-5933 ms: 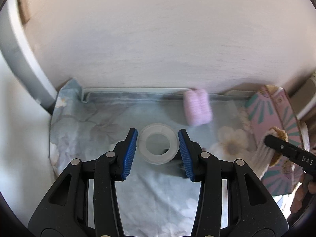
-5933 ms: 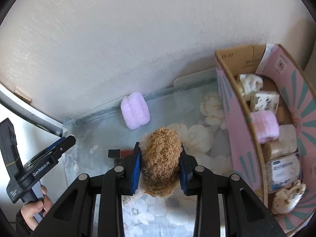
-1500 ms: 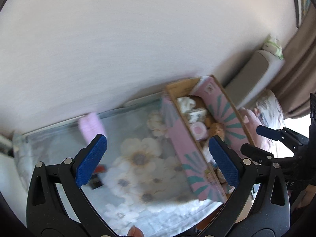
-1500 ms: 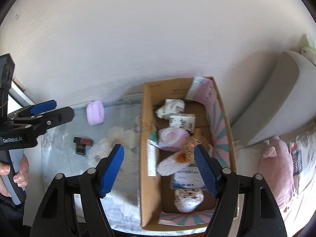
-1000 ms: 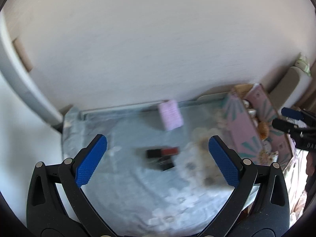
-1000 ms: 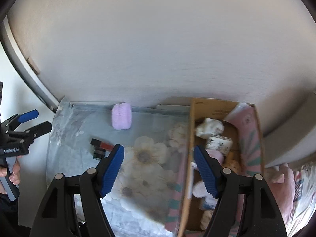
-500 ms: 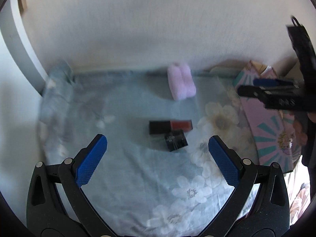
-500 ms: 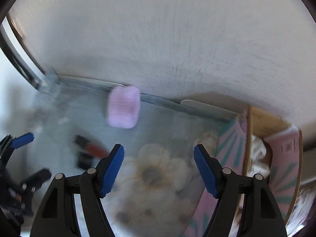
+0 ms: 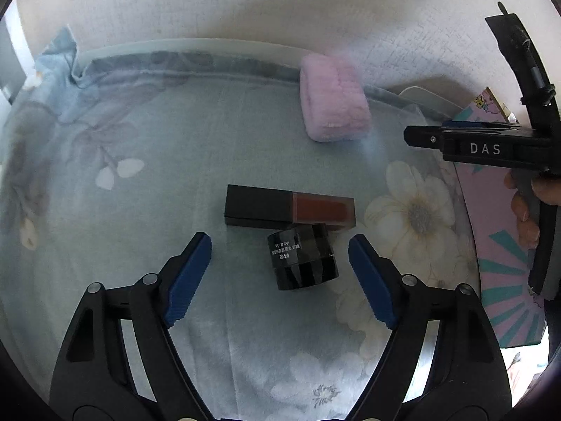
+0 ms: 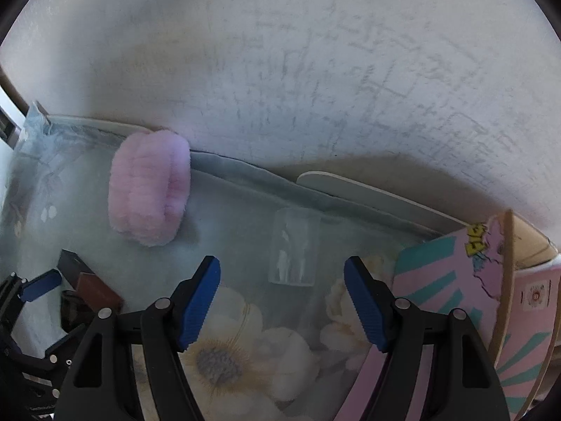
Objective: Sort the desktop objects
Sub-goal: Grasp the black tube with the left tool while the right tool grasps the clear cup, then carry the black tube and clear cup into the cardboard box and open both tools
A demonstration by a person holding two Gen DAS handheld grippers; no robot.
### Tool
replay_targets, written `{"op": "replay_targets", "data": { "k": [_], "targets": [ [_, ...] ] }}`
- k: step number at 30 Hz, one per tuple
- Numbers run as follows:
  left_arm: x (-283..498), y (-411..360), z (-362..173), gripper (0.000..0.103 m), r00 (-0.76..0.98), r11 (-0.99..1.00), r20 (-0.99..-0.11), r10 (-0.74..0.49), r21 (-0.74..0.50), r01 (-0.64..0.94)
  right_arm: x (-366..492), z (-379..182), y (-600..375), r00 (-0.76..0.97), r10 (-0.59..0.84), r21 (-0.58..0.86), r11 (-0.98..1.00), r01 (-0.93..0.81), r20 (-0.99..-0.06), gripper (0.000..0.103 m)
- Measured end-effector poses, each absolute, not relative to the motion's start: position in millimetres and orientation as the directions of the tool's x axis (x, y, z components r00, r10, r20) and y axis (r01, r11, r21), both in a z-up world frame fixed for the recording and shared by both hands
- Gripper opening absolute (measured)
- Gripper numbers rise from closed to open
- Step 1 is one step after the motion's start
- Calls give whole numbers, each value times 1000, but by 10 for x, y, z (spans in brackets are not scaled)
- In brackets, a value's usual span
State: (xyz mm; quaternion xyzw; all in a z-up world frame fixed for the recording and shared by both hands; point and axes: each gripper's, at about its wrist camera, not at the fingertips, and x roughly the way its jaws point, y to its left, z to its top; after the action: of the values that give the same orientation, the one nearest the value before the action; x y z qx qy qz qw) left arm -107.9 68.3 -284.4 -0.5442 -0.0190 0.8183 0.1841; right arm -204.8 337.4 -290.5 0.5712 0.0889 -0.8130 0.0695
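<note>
A small black jar (image 9: 301,259) lies on its side on the flowered cloth (image 9: 140,182), against a black and red lip gloss tube (image 9: 291,207). My left gripper (image 9: 280,277) hangs low over the cloth, its jaws closing with the jar between them; the pads stand clear of it on both sides. A fluffy pink band (image 9: 333,101) rests by the wall. In the right wrist view my right gripper (image 10: 282,301) is open and holds nothing. A clear plastic cup (image 10: 294,245) lies just beyond its fingertips, and the pink band (image 10: 150,189) is at the far left.
A pink and teal cardboard box (image 10: 466,280) stands at the cloth's right edge. A white board (image 10: 368,189) lies along the wall (image 10: 280,70) behind the cloth. The right gripper (image 9: 473,147) and a hand reach in near the box (image 9: 498,245).
Both grippers have come down close to the cloth. The left jaws have narrowed around the black jar. The right gripper now has the clear cup ahead of it.
</note>
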Motion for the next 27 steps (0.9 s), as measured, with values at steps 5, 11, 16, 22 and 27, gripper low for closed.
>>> {"op": "replay_targets", "data": {
  "k": [5, 11, 16, 22, 27],
  "targets": [
    [-1066, 741, -2866, 67, -357, -936, -884, 303, -206, -285, -2087, -2981, 3380, -333, -14, -63, -974, 220, -943, 58],
    [-1016, 812, -2859, 32, -370, -937, -881, 295, -192, -292, -2087, -3032, 3472, -322, -32, -25, -985, 169, -946, 27],
    [-976, 810, -2847, 32, -371, -939, -880, 296, -197, -282, -2038, -2947, 3512, -341, -61, 3, -986, 166, -938, 27],
    [-903, 759, -2740, 32, -377, -939, -877, 298, -198, -282, -1902, -2763, 3520, -357, -93, 29, -983, 179, -930, 27],
    [-910, 762, -2475, 32, -380, -936, -875, 300, -193, -295, -1693, -2478, 3491, -382, -116, 50, -982, 180, -917, 27]
  ]
}}
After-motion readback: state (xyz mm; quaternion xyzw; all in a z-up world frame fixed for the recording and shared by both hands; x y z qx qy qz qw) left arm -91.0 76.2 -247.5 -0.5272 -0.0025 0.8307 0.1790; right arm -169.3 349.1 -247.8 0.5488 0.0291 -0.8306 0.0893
